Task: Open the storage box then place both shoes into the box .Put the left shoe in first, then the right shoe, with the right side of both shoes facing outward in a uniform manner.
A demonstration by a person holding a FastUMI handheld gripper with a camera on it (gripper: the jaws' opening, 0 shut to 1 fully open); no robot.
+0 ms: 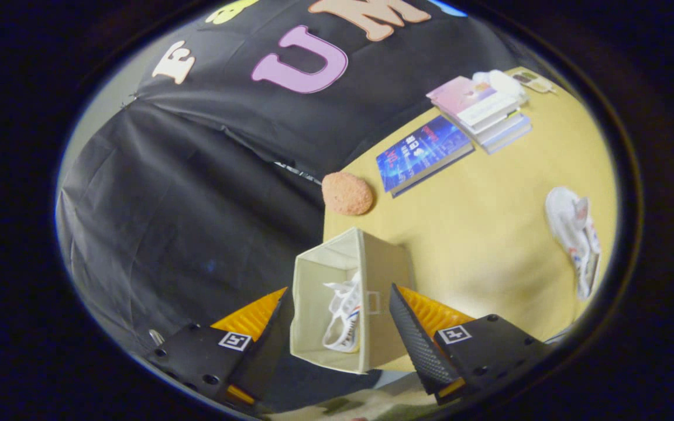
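Between the two black fingers of the hand-held gripper (pixel 340 327), which stand wide apart and grip nothing, a cream fabric storage box (pixel 384 275) sits open at the near corner of a yellow tabletop (pixel 477 234). One white lace-up sneaker with red and blue trim (pixel 343 318) already lies inside the box, laces showing. Its mate, the second white sneaker (pixel 574 240), lies on its side on the table at about three o'clock from the box, well apart from it and beyond the right finger.

At twelve o'clock from the box, just by the table's far edge, rests a rough orange-pink sponge-like lump (pixel 347 193). A blue hardcover book (pixel 422 153) lies at one o'clock, with a stack of pale books (pixel 483 111) farther along the same line and a white crumpled object on top of it.

Judging by the scene, the box is open and one shoe is stowed; the other remains to be fetched. The sneaker looks light and soft, likely to flex and sag if pinched at the toe. The firmer heel collar or the side wall near the opening seems the surer hold. The fabric box may slide if nudged.
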